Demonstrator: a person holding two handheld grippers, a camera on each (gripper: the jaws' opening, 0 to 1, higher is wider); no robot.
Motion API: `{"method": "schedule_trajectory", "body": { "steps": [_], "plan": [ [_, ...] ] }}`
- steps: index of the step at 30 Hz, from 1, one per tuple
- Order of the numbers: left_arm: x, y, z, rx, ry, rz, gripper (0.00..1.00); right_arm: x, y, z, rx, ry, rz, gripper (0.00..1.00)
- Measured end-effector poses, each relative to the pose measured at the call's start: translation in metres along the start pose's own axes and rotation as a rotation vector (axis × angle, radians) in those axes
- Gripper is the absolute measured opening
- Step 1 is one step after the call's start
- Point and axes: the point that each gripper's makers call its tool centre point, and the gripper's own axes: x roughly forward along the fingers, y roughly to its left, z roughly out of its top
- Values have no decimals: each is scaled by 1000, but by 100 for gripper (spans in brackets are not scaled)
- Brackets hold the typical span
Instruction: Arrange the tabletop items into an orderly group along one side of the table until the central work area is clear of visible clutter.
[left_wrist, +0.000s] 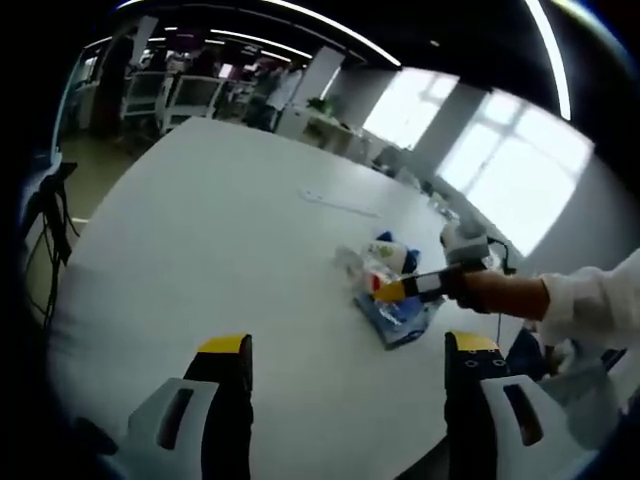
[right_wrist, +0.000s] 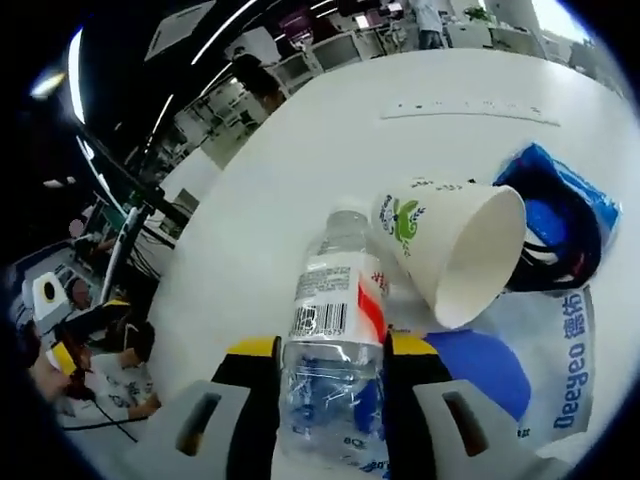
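The desk (right_wrist: 300, 170) looks smooth, matt and white. The bottle (right_wrist: 335, 350) is clear, glossy plastic with a printed paper-like label. The cup (right_wrist: 455, 250) looks like matt white paper, printed green outside. The blue packet (right_wrist: 560, 370) beneath is shiny, crinkled plastic film. The right gripper (right_wrist: 330, 375) has matt yellow-and-black pads on grey plastic.

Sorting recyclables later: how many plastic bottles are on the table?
1: the plastic bottle stands between the right gripper's jaws, beside the tipped paper cup and blue bag. Others may be hidden in the pile.
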Motion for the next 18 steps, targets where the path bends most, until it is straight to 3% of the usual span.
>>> {"method": "schedule_trajectory", "body": {
  "steps": [9,18],
  "plan": [
    [12,-11,15,-32,-17,-40,76,-13,7,7,115,-129,107,35],
    [37,-26,26,-119,-19,-88,76,-33,26,22,86,-246,195,36]
  ]
}}
